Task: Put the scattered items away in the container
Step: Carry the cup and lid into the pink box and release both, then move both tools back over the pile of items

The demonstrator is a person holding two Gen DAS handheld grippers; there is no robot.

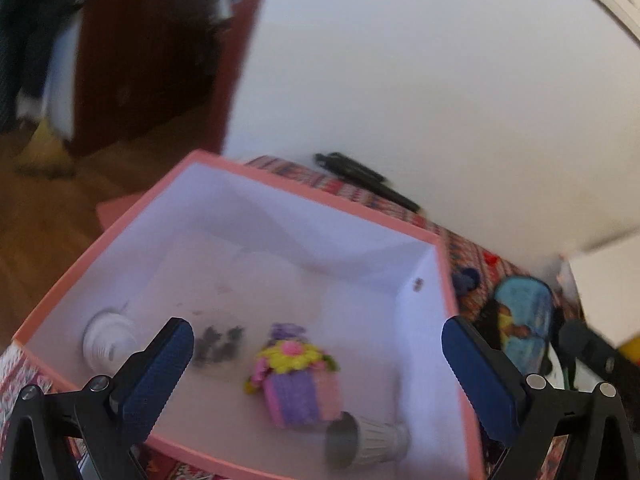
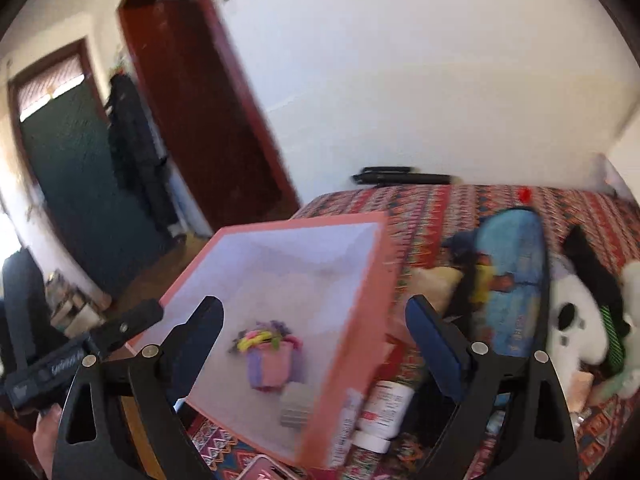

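Both your left tongs [image 1: 316, 376] and right tongs [image 2: 316, 344] gape wide and empty over the pink box [image 1: 280, 188] at frame centre, so reaching right for the white bottle [image 2: 386, 404] could clip its wall.

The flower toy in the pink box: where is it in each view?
Left wrist: flower toy low centre, between the open fingers, beside a grey bulb.
Right wrist: flower toy lower left of centre, on the box floor.
Shared landmark: pink box.

box [image 1: 248, 184]: pink rim, white inside | tablecloth [image 2: 440, 208]: red patterned | pads [image 1: 160, 376]: blue
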